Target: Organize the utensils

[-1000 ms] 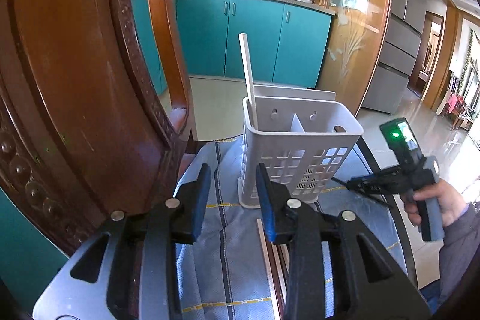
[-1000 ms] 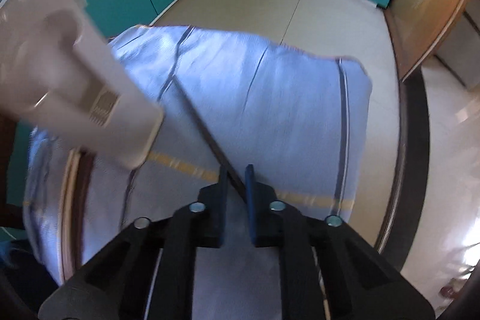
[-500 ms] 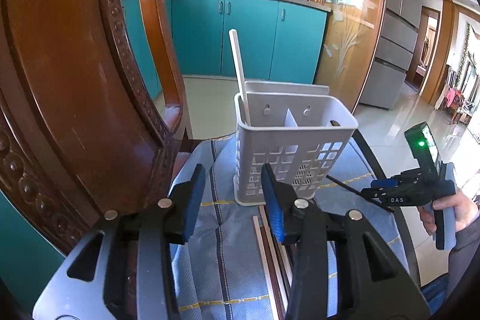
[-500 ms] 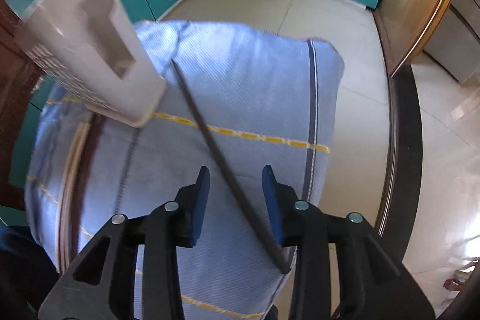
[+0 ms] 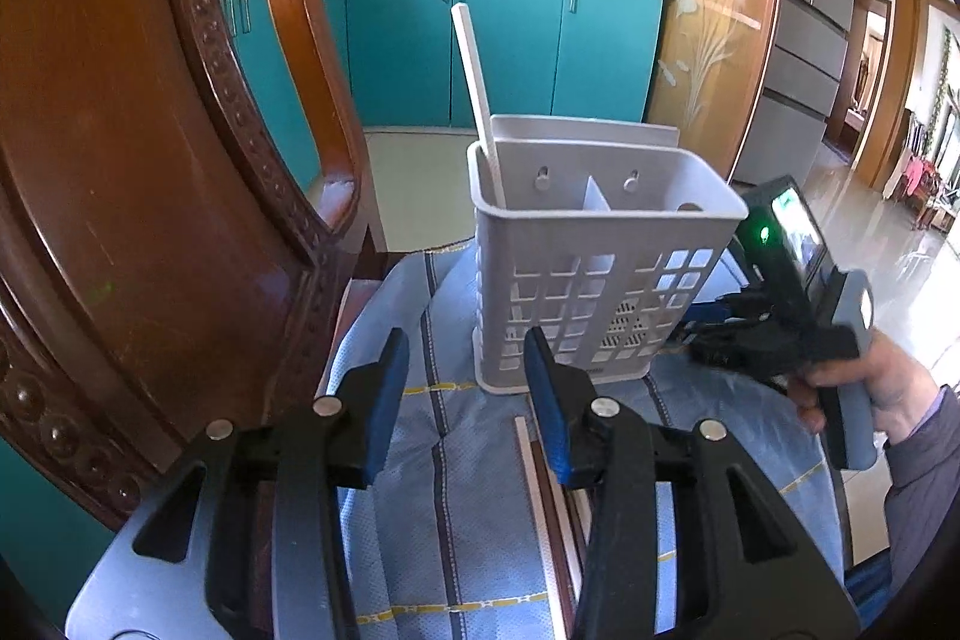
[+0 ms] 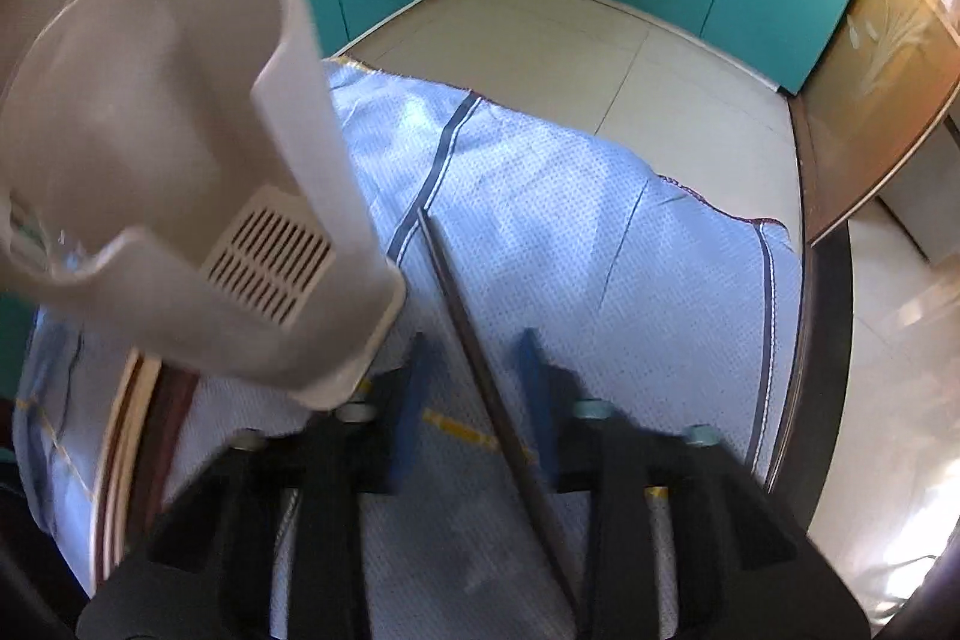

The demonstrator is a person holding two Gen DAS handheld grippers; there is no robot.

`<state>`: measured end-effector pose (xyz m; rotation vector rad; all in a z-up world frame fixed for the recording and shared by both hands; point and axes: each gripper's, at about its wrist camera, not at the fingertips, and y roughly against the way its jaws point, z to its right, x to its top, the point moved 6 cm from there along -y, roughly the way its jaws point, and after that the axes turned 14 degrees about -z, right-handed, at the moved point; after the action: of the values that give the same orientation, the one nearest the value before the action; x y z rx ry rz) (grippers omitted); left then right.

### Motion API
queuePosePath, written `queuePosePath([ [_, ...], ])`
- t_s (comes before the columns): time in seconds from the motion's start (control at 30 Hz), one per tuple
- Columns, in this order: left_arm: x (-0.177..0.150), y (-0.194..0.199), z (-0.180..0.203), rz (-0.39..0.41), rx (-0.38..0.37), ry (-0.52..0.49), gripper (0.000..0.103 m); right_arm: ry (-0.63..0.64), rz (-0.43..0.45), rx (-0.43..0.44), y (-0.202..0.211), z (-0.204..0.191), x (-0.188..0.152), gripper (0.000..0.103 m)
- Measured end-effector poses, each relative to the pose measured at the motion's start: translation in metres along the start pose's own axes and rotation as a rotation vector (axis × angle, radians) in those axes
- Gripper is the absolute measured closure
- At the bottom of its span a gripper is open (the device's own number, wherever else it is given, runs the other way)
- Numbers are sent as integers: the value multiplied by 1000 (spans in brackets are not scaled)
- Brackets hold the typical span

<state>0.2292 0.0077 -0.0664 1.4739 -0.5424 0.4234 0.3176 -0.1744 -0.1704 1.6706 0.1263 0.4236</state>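
Since caddy (image 5: 594,268) stands frame centre for loading, right gripper (image 6: 474,394), fingers apart, straddles dark chopstick (image 6: 480,358) on cloth (image 6: 600,232); left gripper (image 5: 468,400) waits agape, empty.

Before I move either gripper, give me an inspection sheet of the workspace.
Surface: blue cloth with dark stripes, rumpled, covering the table.
Job's things: white utensil caddy upright, two compartments; white chopstick leaning in the left one. Dark chopstick flat on the cloth. More chopsticks lie before the caddy.
Clutter: nothing seen.
Grippers: left gripper open, empty. Right gripper open, straddling the dark chopstick.
Cables: nothing seen.
Surroundings: carved wooden chair back, teal cabinets, pots on stove, fridge.
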Motion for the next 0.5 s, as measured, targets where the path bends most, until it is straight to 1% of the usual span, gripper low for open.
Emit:
queuePosePath([
  [0.03, 1, -1, 0, -2, 3, 0, 62, 5, -11, 24, 1, 1, -2, 95],
  [0.1, 1, -3, -4, -7, 6, 8, 62, 15, -13, 29, 5, 5, -5, 98],
  [0.17, 2, -3, -7, -6, 3, 20, 62, -28, 15, 54, 21, 17, -8, 98],
  [0.23, 4, 0, -8, 1, -10, 31, 62, -72, 58, 52, 43, 28, -14, 98],
  [0.27, 5, 2, -7, 6, -15, 32, 62, -90, 90, 66, 58, 32, -19, 98],
  [0.33, 5, 4, -4, 15, -17, 26, 62, -106, 183, 108, 99, 37, -32, 98],
  [0.5, 1, 7, 2, 23, -23, 15, 62, -86, 407, 189, 191, 23, -54, 98],
])
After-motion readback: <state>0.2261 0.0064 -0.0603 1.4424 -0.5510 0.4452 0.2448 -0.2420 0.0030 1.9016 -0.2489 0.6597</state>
